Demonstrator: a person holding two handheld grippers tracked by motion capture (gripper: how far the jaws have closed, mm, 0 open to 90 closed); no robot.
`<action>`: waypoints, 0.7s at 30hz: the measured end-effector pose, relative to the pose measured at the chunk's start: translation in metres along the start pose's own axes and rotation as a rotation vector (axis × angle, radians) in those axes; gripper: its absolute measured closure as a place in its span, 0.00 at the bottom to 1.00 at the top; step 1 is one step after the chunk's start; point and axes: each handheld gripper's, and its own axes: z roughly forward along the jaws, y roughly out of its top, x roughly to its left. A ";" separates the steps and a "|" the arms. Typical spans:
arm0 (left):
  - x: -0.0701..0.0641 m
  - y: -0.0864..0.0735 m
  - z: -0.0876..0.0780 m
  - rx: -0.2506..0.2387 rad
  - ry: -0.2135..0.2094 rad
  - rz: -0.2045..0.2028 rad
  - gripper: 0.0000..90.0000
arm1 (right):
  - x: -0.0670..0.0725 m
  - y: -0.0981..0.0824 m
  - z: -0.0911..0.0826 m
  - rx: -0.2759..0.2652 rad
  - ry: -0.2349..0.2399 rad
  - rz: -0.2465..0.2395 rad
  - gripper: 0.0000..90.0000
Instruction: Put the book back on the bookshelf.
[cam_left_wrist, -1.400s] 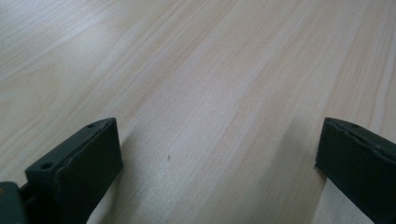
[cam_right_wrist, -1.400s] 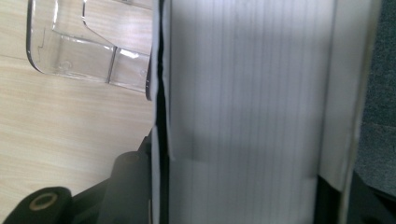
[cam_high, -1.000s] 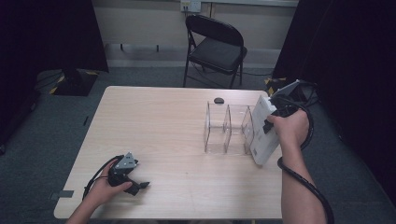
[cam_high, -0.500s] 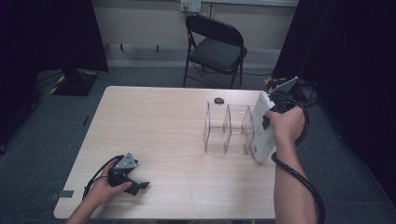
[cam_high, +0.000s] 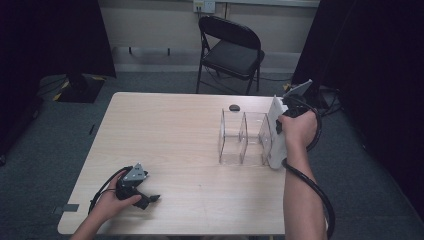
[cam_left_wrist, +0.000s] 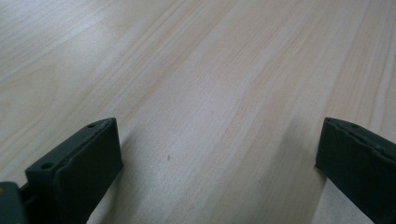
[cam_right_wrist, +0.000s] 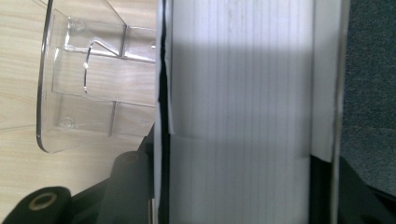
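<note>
— Holding what, over at the right edge of the frame?

— My right hand-held gripper (cam_high: 278, 131) is pinching a flat white rectangular box (cam_high: 276, 134), one jaw on each broad face; in the right gripper view the box (cam_right_wrist: 243, 112) sits squarely between the black jaws. I grip it by its upper part so the lower end stays free to go down first.

— Where is it exactly?

— Right of centre in the high view, just beside the clear plastic three-slot organiser (cam_high: 244, 138), at its right-hand end, near the counter (cam_high: 180, 130) edge. I cannot tell whether the bottom of the box already touches the wood.

— Which way does it point?

— Its long axis stands nearly upright, the top leaning slightly towards the upper right of the frame, broad faces parallel to the organiser's dividers. I judge that suits sliding it into the end slot like a file.

— And your other hand?

— My left hand-held gripper (cam_high: 145, 199) rests at the lower left, jaws spread wide over bare wood, kept out of the way.
</note>
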 end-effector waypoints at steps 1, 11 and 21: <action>0.000 0.000 0.000 0.003 0.007 0.002 0.00 | 0.000 0.000 0.000 0.004 -0.002 0.002 0.58; 0.000 0.000 0.000 0.001 0.009 0.003 0.00 | 0.000 -0.003 0.001 0.023 0.003 -0.027 0.56; 0.000 0.000 0.000 -0.008 0.007 0.001 0.00 | -0.004 -0.006 -0.004 0.023 0.047 -0.011 0.51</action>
